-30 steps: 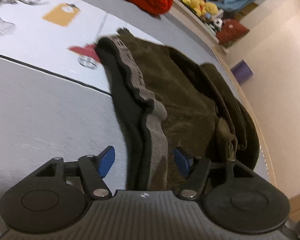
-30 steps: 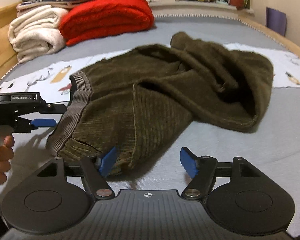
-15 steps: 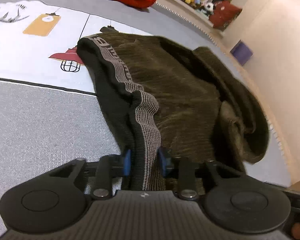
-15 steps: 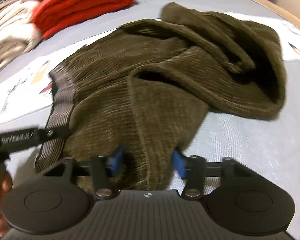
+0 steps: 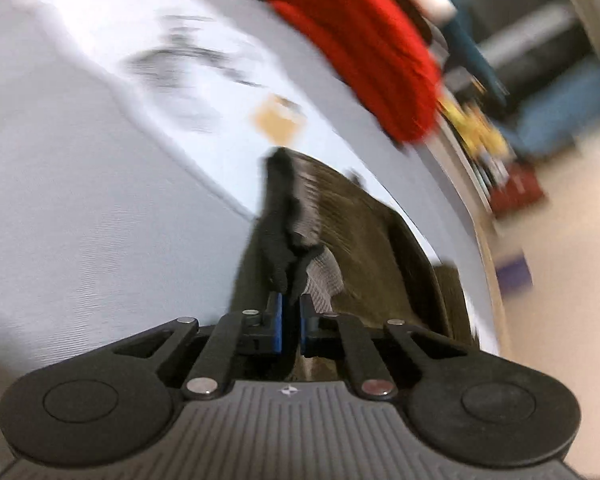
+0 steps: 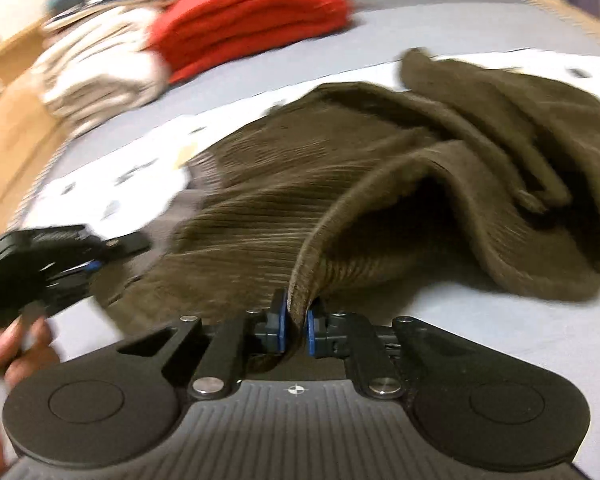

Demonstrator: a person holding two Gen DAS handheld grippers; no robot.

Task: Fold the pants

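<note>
Olive ribbed corduroy pants (image 6: 380, 184) lie crumpled on grey bed cover (image 6: 480, 32). Jaws just closing: left gripper (image 5: 290, 320) clamps grey knit waistband (image 5: 320, 276), right gripper (image 6: 294, 326) pinches a thick cloth fold. Risk: thin pinches slip if pulled apart; bunched legs, probably twisted, drag unevenly. Frames blurred.

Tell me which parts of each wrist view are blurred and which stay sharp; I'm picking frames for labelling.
Left wrist view: the red folded blanket and printed bed sheet are streaked with motion blur, while the left gripper is crisp. Right wrist view: the olive-brown corduroy pants are moderately smeared and the background heavily, while the right gripper is sharp.
</note>
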